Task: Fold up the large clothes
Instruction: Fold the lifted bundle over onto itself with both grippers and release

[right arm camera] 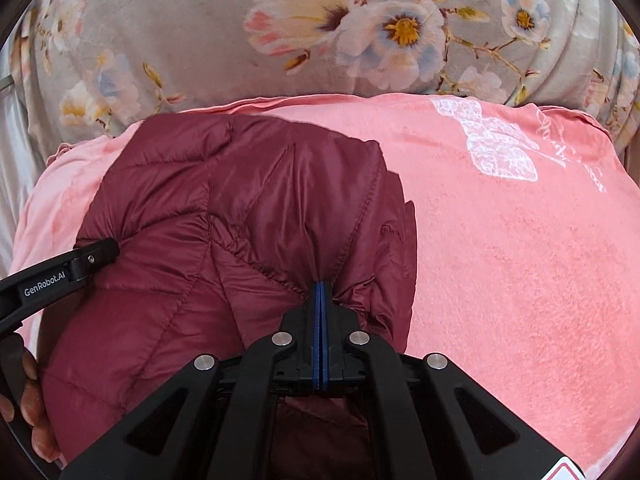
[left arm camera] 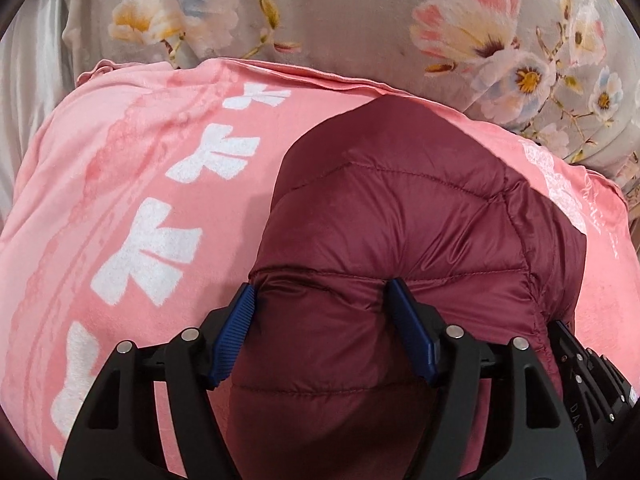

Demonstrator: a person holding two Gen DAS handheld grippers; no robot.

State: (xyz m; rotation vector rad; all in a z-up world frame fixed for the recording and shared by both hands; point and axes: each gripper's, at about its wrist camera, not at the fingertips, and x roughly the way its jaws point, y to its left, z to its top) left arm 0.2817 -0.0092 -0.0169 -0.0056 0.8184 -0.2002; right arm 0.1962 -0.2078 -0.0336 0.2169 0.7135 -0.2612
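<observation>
A maroon quilted puffer jacket [left arm camera: 400,216] lies bunched on a pink blanket [left arm camera: 120,184]. My left gripper [left arm camera: 320,292] is open, its blue pads [left arm camera: 236,332] on either side of a fold of the jacket without closing on it. In the right wrist view the jacket [right arm camera: 224,216] fills the left half. My right gripper [right arm camera: 321,292] is shut on a pinched fold of the jacket's fabric. The left gripper's black body [right arm camera: 60,272] shows at the left edge of the right wrist view, resting against the jacket.
The pink blanket [right arm camera: 520,260] with white bow prints covers the surface under the jacket. A grey floral blanket [right arm camera: 200,40] lies behind it. White cloth [left arm camera: 24,80] shows at the far left. A hand [right arm camera: 32,408] holds the left gripper.
</observation>
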